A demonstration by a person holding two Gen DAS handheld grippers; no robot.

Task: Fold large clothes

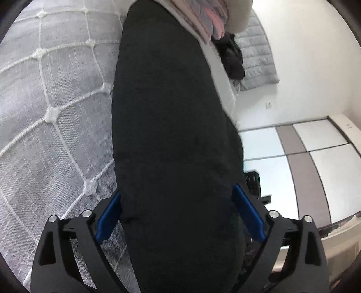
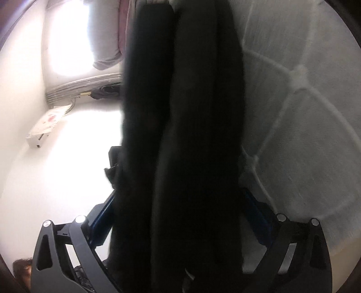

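Home bedroom: quilted grey mattress (image 1: pixel 56 101), sliding-door wardrobe (image 1: pixel 315 162), piled clothes (image 1: pixel 209 18).

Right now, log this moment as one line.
left gripper: open around thick black folded garment | right gripper: open around it | surface: grey quilted mattress

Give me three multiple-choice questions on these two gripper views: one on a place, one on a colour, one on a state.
1. In the left wrist view, the quilted bed cover lies where from the black garment?
A left
B right
C on top

2. What colour are the left gripper pads?
A red
B blue
C yellow

3. How do the right gripper jaws stand?
A spread wide
B shut empty
C out of view

Answers: 1 A, grey quilting fills that side. 2 B, both pads show blue. 3 A, its fingers flank the thick dark folds.
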